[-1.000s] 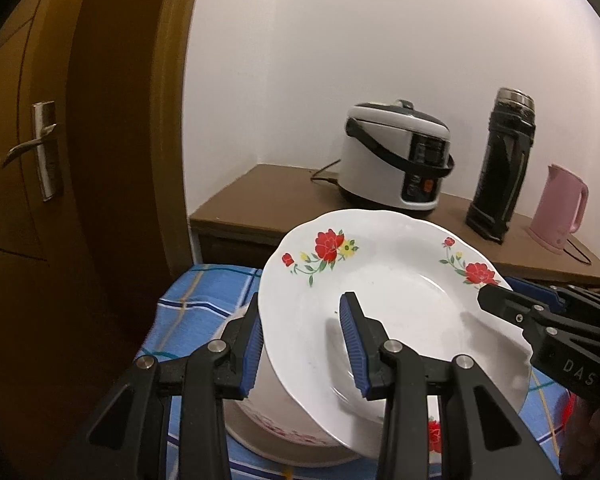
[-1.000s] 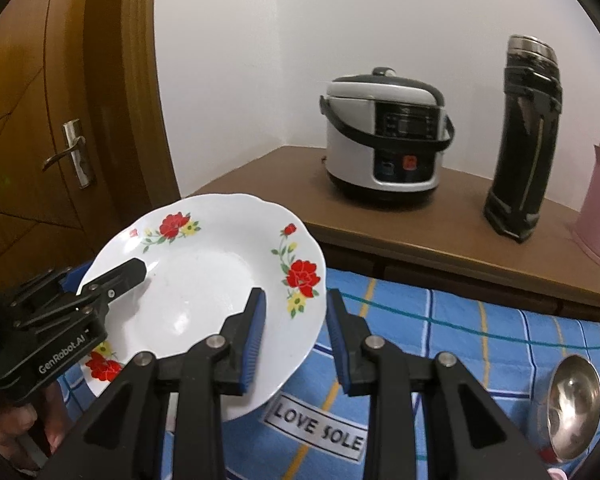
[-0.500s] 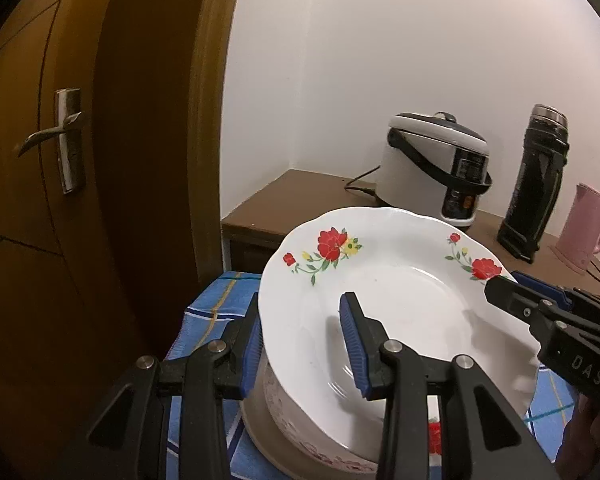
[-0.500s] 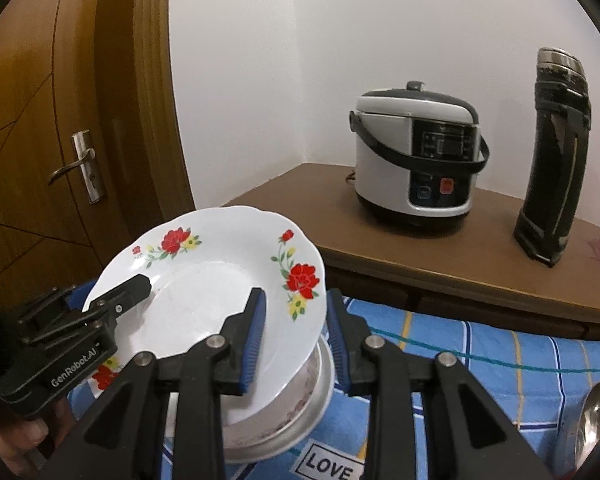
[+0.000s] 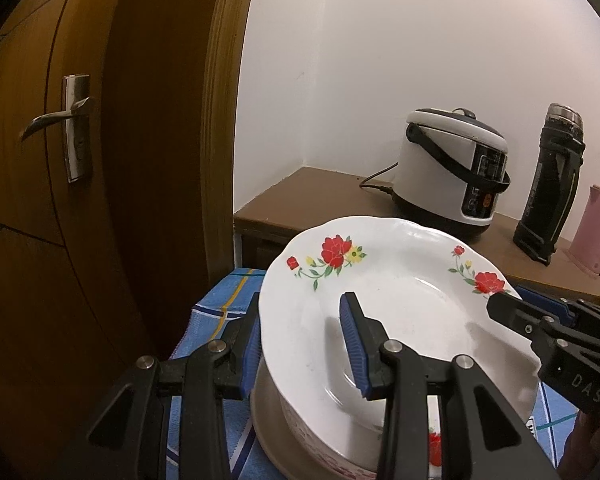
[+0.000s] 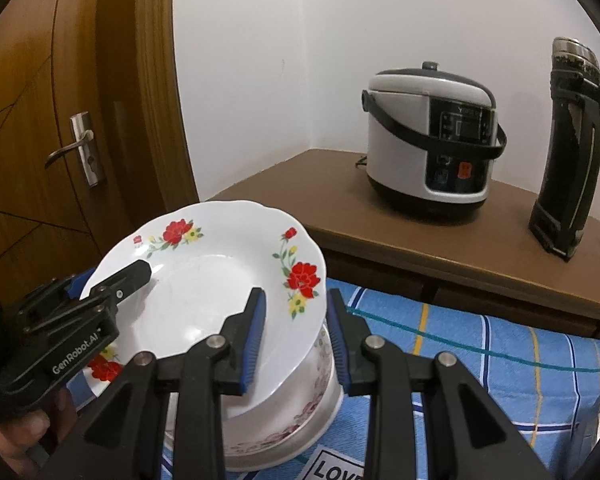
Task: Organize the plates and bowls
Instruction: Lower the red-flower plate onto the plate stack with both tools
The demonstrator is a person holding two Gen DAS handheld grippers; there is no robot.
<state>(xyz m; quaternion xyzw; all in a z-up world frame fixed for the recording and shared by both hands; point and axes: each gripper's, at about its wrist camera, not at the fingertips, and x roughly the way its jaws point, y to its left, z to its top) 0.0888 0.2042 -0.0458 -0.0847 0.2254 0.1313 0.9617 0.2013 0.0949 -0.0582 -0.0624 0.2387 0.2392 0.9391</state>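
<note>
Since a second ago you have carried the plate leftward toward the door, and it now sits over a bowl on the blue cloth. From your left wrist, the left gripper clasps the plate's near rim, one finger above and one below. From your right wrist, the right gripper likewise grips the plate's right edge over the bowl, with the rice cooker behind.

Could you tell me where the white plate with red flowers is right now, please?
The white plate with red flowers sits low and left in the right wrist view, gripped at opposite rims by both grippers, directly above the pink-patterned white bowl on the blue checked cloth.
</note>
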